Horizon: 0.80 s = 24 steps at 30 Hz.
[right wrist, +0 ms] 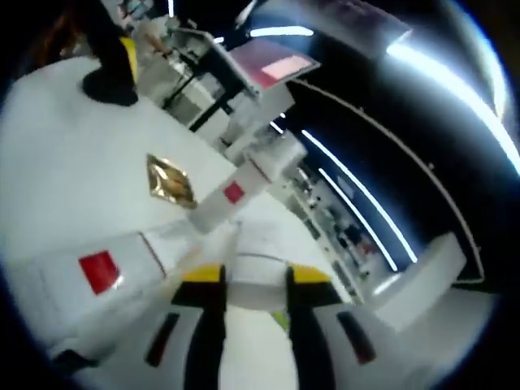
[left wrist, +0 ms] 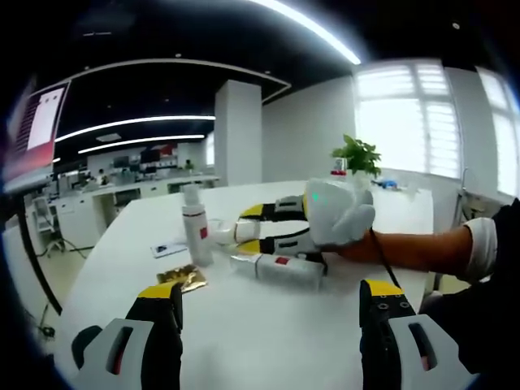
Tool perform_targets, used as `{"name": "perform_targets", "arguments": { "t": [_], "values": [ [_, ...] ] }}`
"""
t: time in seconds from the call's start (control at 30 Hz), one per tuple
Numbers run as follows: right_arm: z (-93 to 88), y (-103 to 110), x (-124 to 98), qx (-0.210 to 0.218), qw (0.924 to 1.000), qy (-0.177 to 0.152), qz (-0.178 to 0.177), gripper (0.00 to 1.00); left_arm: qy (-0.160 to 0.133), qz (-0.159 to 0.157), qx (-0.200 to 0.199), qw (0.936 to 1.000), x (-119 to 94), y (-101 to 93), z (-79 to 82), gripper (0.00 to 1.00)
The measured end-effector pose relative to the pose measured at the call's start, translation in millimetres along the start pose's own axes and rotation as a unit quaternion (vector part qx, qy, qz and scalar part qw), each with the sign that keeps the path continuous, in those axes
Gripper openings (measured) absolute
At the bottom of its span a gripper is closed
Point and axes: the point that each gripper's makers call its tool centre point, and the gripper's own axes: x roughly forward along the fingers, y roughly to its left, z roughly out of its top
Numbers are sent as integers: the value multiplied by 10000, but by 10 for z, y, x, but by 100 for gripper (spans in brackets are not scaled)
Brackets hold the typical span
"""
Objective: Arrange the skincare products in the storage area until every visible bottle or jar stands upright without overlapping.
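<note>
A tall white bottle [left wrist: 195, 233] with a red label stands upright on the white table [left wrist: 268, 341]; in the right gripper view the same bottle [right wrist: 244, 180] leans across the picture. A white tube [left wrist: 280, 266] with a red square lies flat beside it, also large at the left as the tube [right wrist: 89, 272]. My right gripper [left wrist: 245, 229], held by a white-gloved hand [left wrist: 340, 213], reaches in from the right. In its own view my right gripper [right wrist: 257, 275] is shut on a small white product [right wrist: 257, 286]. My left gripper [left wrist: 272, 307] stands open, short of the products, with nothing between its jaws.
A gold foil sachet [left wrist: 184, 278] lies in front of the upright bottle, next to a small card [left wrist: 166, 248]. A potted plant [left wrist: 357, 154] stands at the table's far side. The left gripper [right wrist: 114, 69] shows dark at the top left of the right gripper view.
</note>
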Motion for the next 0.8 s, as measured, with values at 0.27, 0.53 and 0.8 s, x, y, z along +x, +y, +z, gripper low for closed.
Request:
{"name": "perform_targets", "arguments": {
  "t": [0.27, 0.53, 0.8],
  "values": [
    [28, -49, -80, -1166, 9928, 164, -225, 25, -20, 23, -22, 10000, -11, 31, 1, 92],
    [9, -50, -119, -2043, 9778, 327, -329, 25, -42, 38, -57, 10000, -37, 60, -2, 92],
    [23, -85, -182, -2456, 9677, 384, -424, 25, -97, 42, -107, 9999, -51, 71, 1, 92]
  ]
}}
